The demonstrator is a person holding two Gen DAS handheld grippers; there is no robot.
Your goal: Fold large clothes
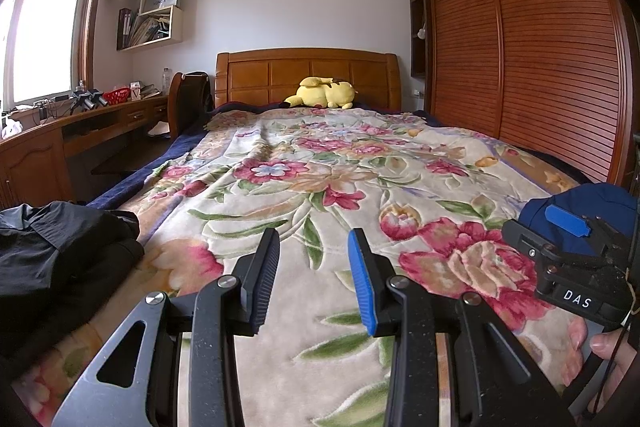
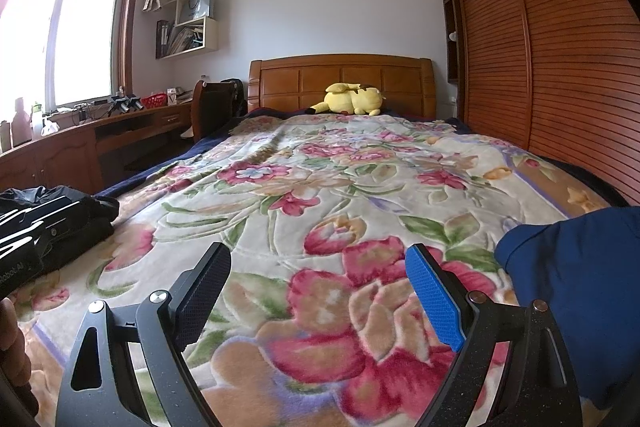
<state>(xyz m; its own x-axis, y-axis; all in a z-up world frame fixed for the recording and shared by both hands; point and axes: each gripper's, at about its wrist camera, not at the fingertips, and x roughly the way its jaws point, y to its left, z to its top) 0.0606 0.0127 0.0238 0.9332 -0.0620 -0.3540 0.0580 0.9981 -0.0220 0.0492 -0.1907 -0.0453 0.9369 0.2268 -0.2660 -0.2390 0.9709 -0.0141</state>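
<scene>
A black garment (image 1: 60, 259) lies bunched on the near left of the bed; it also shows in the right wrist view (image 2: 76, 215). A blue garment (image 2: 576, 287) lies bunched on the near right, also seen in the left wrist view (image 1: 592, 203). My left gripper (image 1: 314, 247) is open and empty above the floral blanket (image 1: 320, 179), between the two garments. My right gripper (image 2: 320, 263) is open wide and empty, just left of the blue garment. The right gripper's body (image 1: 568, 259) shows at the right of the left wrist view.
A yellow plush toy (image 1: 320, 93) lies at the wooden headboard (image 1: 308, 75). A slatted wardrobe (image 1: 520, 47) runs along the right. A wooden desk (image 1: 80, 131) with clutter and a chair (image 1: 188, 103) stand on the left under the window.
</scene>
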